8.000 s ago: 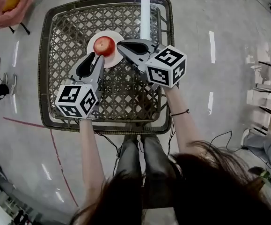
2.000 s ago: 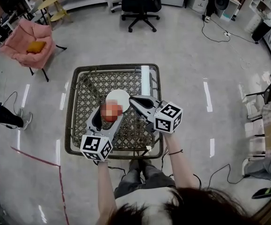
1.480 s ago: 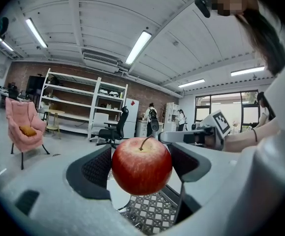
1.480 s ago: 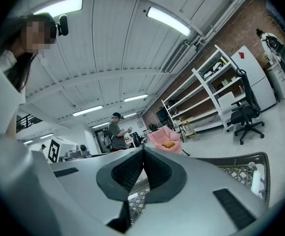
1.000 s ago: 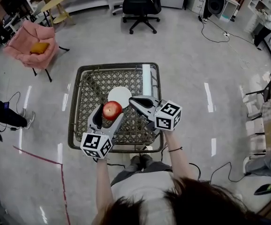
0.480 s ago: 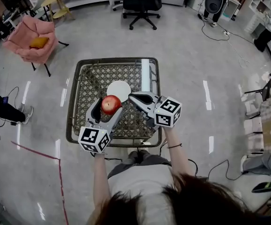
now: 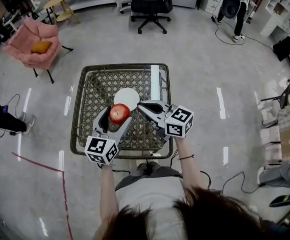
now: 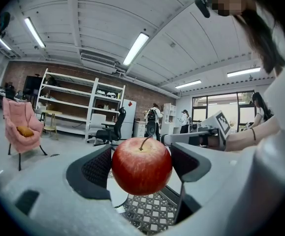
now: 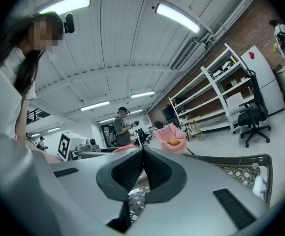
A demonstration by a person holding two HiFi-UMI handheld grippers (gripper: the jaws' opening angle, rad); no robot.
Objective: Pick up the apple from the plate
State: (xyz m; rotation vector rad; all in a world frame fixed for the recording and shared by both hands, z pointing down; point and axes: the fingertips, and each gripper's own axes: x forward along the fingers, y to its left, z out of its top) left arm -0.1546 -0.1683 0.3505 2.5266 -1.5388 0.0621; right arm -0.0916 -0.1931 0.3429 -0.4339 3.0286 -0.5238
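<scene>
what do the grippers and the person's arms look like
The left gripper and right gripper are grey plastic, with dark textured pads inside long tapering jaws. Each carries a white cube with black square markers. The arms are bare below a light short-sleeved top; a thin dark band circles the right wrist.

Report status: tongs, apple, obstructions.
Left tongs shut on apple, held above plate. Right tongs shut, empty. Nothing in the way.

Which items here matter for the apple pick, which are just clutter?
Job: apple, held in the left gripper; white plate, bare.
Lying about: right gripper, shut and empty; wicker table; pink armchair; black office chair.
</scene>
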